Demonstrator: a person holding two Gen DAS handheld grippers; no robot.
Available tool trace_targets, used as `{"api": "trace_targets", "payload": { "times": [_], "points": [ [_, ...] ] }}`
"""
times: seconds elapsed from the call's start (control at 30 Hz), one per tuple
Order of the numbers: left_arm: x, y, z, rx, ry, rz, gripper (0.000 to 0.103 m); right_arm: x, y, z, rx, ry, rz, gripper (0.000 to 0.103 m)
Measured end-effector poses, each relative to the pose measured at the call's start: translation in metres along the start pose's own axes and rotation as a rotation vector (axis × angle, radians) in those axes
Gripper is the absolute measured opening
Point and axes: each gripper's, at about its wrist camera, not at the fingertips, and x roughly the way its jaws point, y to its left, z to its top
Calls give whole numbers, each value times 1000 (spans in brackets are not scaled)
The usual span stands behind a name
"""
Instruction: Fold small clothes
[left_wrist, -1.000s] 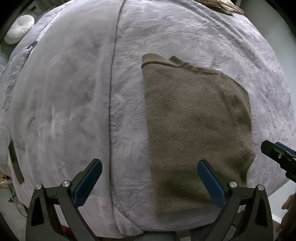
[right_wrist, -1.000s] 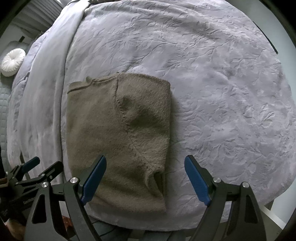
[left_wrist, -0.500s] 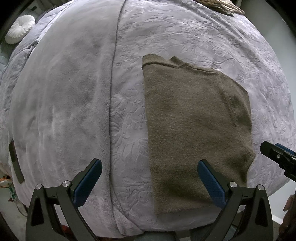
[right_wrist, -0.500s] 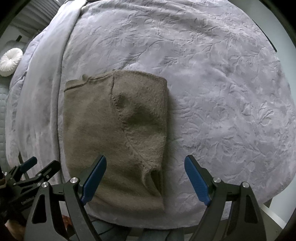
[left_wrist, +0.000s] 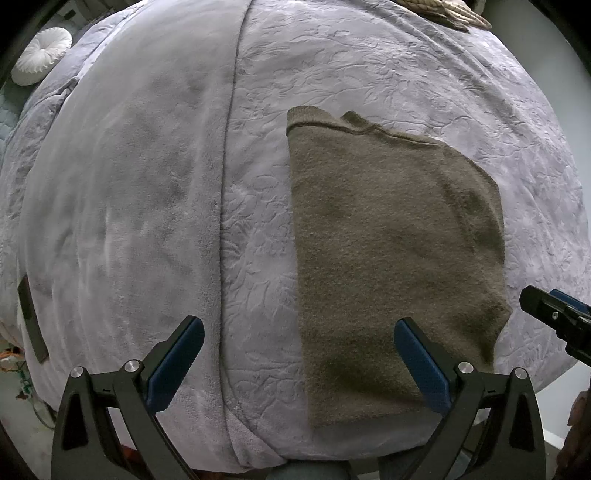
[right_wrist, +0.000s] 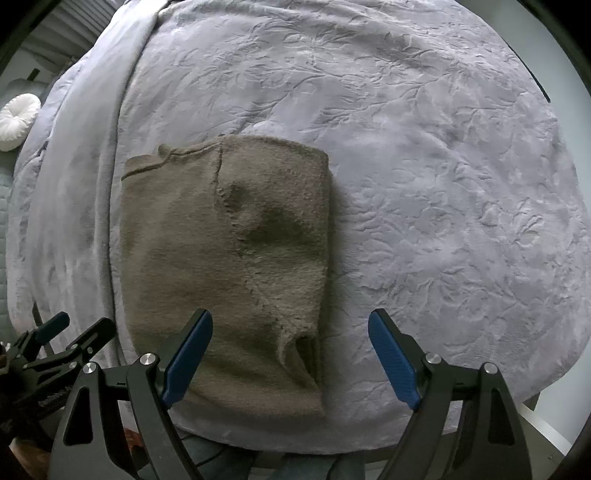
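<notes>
Sweater (left_wrist: 395, 266) in olive-brown knit lies flat on the lavender bedspread (left_wrist: 129, 221), already folded into a tall rectangle whose near end reaches almost to the near edge of the bedspread. Its ribbed hem or collar band runs along the far end, and a raised seam slants down the sweater's right part in the right wrist view.

Judged from the fuzzy nap and the soft dent beside that seam, the sweater should be light, limp and thick, with plenty of friction against the plush bedspread, so it is likelier to drag and bunch than to slide. The stacked layers at the near right corner gape slightly; a grip there would need to catch every layer, or the fold will peel open. The two near corners look like the sensible places to pinch for a fold away toward the far band.

Left gripper (left_wrist: 299, 360) hovers over the sweater's near left part with its jaws spread wide and nothing between them. Right gripper (right_wrist: 291, 356) hangs over the near right corner, equally wide apart and empty.

How many layers lie underneath cannot be told, nor whether sleeves are tucked inside. The fisheye bends the bedspread's edges, and the black arms hide the very nearest strip of the sweater. A white round cushion (left_wrist: 40, 55) sits beyond the bedspread's far left edge.
</notes>
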Motion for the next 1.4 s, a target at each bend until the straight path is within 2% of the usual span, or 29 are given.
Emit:
{"api": "trace_targets", "payload": {
  "times": [1.4],
  "points": [
    [5,5,-4,-27,28,7,103,5,2,-3,1,15,-6,88]
  ]
}}
